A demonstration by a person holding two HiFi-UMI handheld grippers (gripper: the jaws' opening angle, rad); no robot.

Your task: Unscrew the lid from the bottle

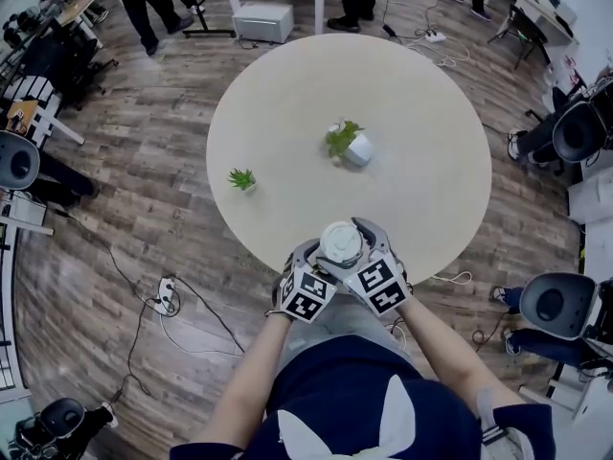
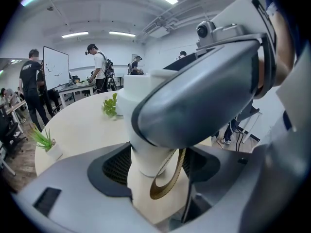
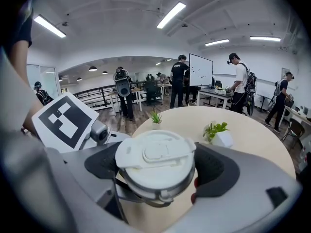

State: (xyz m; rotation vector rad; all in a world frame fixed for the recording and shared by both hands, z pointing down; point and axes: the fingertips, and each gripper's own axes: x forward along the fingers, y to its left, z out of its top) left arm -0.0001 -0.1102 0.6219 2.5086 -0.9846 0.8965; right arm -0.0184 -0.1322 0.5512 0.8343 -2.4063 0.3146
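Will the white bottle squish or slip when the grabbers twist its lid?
Probably no squishing: the bottle shows a straight, stiff-looking shape between the left gripper's jaws. It might slip, since its side looks smooth. The lid has raised edges, so the right gripper likely grips it better.

No legible text, brand or number in any view.
Square markers [image 1: 306,296] on the two cubes at the near edge of the table [image 1: 287,113] carry black-and-white block patterns only, not letters or digits. The whiteboard [image 3: 200,69] beyond the table's far edge has dark handwriting, too small to read in either gripper view.
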